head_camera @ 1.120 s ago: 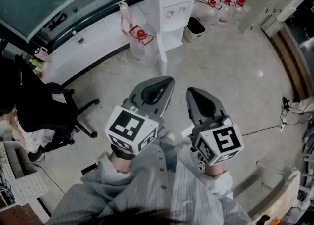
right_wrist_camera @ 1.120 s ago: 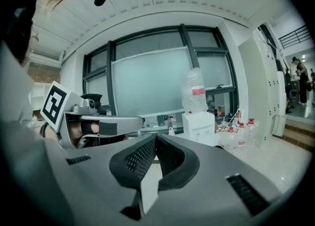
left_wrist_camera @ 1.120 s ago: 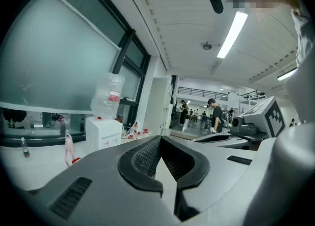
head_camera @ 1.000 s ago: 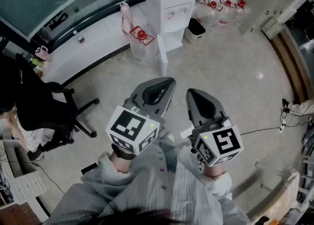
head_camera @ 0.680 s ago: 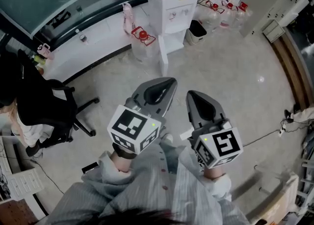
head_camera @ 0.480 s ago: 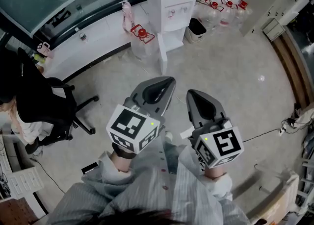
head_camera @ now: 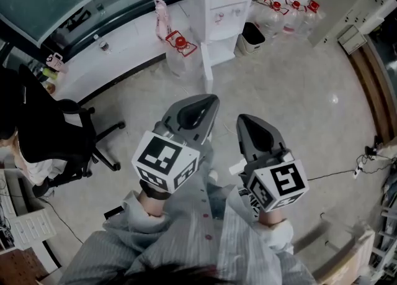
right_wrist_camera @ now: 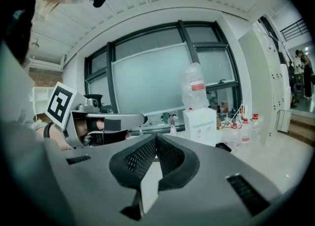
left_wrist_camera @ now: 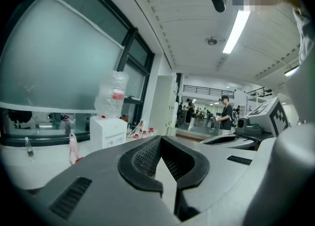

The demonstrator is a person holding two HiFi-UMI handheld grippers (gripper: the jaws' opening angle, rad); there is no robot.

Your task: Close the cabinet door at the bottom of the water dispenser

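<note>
A pale floor is spread across the head view. The white water dispenser is seen at the upper centre of the frame, well apart from both grippers, with its bottom cabinet door left standing open. Lower in the frame, the left gripper and right gripper are held side by side, each with jaws pressed together on nothing.

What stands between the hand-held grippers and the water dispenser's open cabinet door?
Nothing visible: only bare floor lies between the left hand-held gripper, the right hand-held gripper and the cabinet door. A water jug stands just left of it.
</note>
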